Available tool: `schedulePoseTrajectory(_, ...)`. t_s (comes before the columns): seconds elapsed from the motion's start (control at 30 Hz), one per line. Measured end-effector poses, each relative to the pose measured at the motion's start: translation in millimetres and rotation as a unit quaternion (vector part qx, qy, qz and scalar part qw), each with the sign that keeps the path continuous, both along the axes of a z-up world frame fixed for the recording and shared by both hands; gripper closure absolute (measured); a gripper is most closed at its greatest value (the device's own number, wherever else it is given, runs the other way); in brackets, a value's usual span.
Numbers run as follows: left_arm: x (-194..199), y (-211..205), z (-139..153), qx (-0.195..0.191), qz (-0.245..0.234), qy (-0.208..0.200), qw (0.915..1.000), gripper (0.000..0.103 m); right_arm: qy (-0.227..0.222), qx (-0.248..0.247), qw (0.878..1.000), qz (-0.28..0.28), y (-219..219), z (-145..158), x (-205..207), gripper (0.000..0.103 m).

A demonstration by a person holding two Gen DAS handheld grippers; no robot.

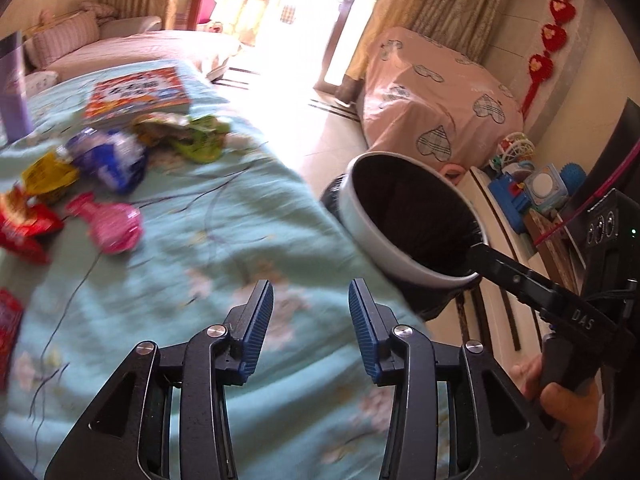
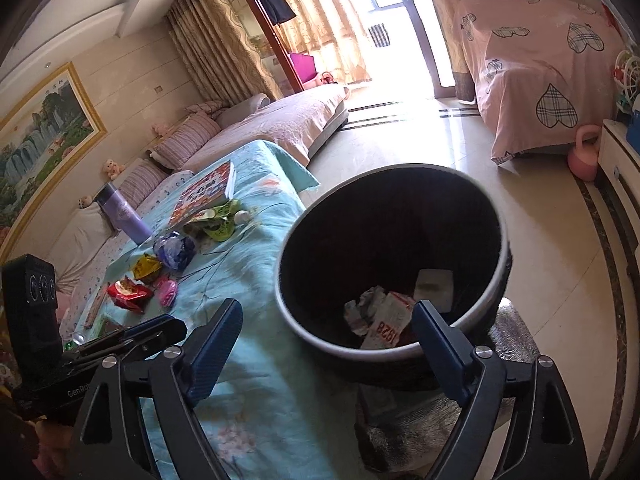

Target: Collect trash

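Crumpled snack wrappers, pink [image 1: 110, 224], red [image 2: 130, 293], yellow [image 1: 48, 176], blue [image 1: 110, 158] and green [image 1: 192, 136], lie toward the table's [image 1: 224, 240] far-left edge beyond the left gripper's [image 1: 311, 330] empty, half-open jaws, while the right gripper's [image 2: 326, 354] wide-open, empty jaws straddle the black-lined white bin's [image 2: 394, 264] near rim.

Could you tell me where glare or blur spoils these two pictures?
Left wrist view: the balcony doorway is blown out, and the wrappers on the teal cloth are motion-smeared. Right wrist view: sharper, same doorway glare; the bin interior is dark, with fisheye bending at the edges.
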State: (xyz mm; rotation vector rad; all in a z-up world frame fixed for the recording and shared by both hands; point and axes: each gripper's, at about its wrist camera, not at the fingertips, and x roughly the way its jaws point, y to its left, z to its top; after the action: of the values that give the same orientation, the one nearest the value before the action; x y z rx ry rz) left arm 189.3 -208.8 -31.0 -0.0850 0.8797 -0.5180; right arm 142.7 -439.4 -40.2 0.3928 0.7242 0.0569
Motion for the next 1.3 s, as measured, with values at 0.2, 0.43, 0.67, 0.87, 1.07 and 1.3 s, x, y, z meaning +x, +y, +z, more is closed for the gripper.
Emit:
schedulePoseTrajectory(0.2,-19.4,56.7,-8.9,0.001,0.044,0.005,0.9990,0.061,0.010,0.018,0.999,0.029,46.8,-12.4,-7.2,0.011)
schedulePoseTrajectory(0.43,-44.0,117.9,-9.5,0.010,0.090,-0.011,0.9958,0.061,0.018,0.022,0.997,0.065,97.6,-21.2,-14.3,0.011)
schedulePoseTrajectory(0.67,-62.6,173.4,-11.4,0.013,0.133,-0.018,0.9908,0.061,0.023,0.018,0.995,0.091,132.1,-25.9,-19.4,0.011)
schedulePoseTrajectory(0.87,-70.4,216.7,-13.9,0.010,0.175,-0.018,0.9844,0.061,0.026,0.012,0.994,0.108,152.8,-26.3,-18.3,0.011)
schedulePoseTrajectory(1.07,-57.1,249.4,-13.2,0.021,0.210,-0.032,0.9769,0.051,0.028,0.008,0.992,0.120,169.2,-26.8,-17.1,0.011)
schedulePoseTrajectory(1.3,-20.4,265.6,-34.0,0.033,0.219,-0.016,0.9749,0.047,0.033,0.011,0.992,0.118,168.4,-29.8,-15.7,0.011)
